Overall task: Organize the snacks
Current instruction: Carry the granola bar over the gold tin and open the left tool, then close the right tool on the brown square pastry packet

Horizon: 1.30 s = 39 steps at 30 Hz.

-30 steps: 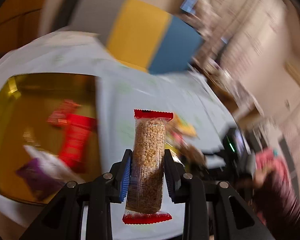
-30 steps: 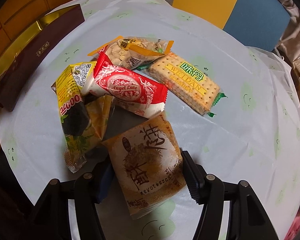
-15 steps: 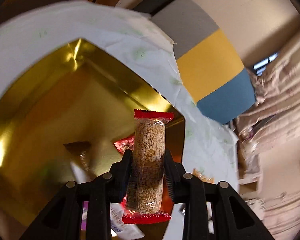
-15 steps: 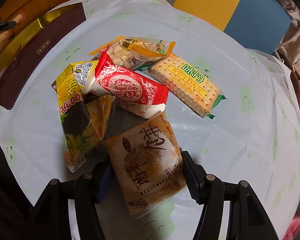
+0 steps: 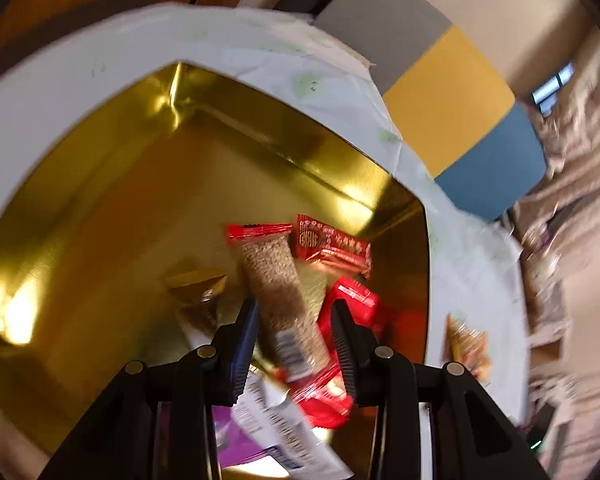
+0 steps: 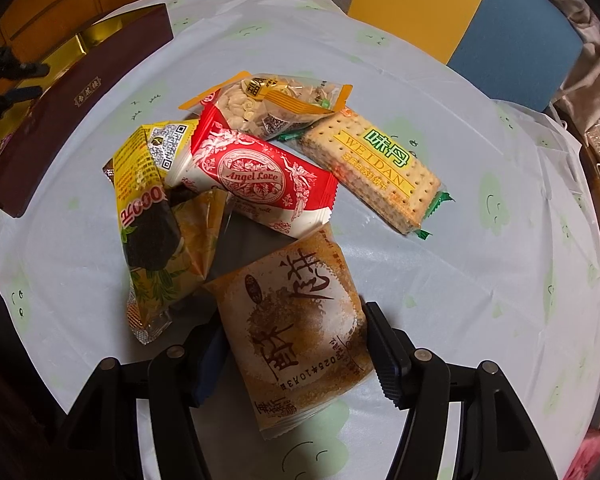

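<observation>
My left gripper (image 5: 294, 326) is open above the gold box (image 5: 112, 216). The clear grain bar with red ends (image 5: 280, 300) is tilted and loose between the jaws, falling into the box. Red packets (image 5: 332, 244) and a purple and white packet (image 5: 268, 432) lie in the box. My right gripper (image 6: 292, 344) is shut on a brown pastry packet (image 6: 296, 332) and rests on the table. Ahead of it lies a pile: a red Angel Love packet (image 6: 260, 180), a cracker pack (image 6: 380, 164), a nut packet (image 6: 268, 104) and a yellow packet (image 6: 144, 184).
The round table has a pale cloth (image 6: 480, 240). The box's dark brown side (image 6: 72, 108) stands at the left in the right wrist view. A yellow and blue chair (image 6: 460, 20) stands behind the table. The table's edge runs close on the left.
My left gripper has opened and let go of the grain bar, which now tilts and drops towards the box. My right gripper has stayed still on the brown packet.
</observation>
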### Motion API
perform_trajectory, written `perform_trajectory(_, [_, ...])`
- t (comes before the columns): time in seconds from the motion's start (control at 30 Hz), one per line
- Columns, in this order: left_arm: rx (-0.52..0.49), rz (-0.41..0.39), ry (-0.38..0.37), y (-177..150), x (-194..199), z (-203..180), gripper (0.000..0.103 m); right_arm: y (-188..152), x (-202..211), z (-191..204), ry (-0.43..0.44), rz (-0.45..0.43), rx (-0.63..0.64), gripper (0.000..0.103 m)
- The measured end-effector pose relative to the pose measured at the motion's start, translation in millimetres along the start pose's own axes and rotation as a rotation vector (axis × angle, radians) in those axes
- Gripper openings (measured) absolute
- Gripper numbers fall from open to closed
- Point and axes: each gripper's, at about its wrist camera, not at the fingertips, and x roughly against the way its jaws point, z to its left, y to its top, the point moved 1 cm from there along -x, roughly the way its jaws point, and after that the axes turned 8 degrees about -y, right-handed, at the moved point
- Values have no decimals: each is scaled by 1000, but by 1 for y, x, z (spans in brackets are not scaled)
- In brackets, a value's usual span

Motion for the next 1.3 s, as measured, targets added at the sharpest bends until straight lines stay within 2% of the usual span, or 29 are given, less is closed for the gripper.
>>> perform_trajectory(0.13, [-166, -59, 91, -13, 17, -19, 37, 0, 0, 0, -2, -2, 2, 64])
perform_trajectory(0.23, [-273, -81, 119, -19, 28, -33, 37, -1, 0, 0, -3, -4, 3, 64])
perform_trajectory(0.33, [-332, -111, 128, -25, 43, -42, 37, -2, 1, 1, -6, -7, 7, 64])
perform_trajectory(0.7, [-411, -152, 107, -45, 77, -56, 38, -5, 3, 3, -14, -2, -24, 63])
perform_trajectory(1.03, [-441, -139, 94, -64, 79, -54, 38, 1, 2, -2, -37, 52, -129, 64])
perform_trajectory(1.17, [-449, -141, 99, -68, 81, -51, 38, 1, 3, -1, -62, 48, -175, 63])
perform_trajectory(1.3, [-442, -132, 105, -71, 80, -45, 38, -7, 5, -5, -51, 18, -251, 64])
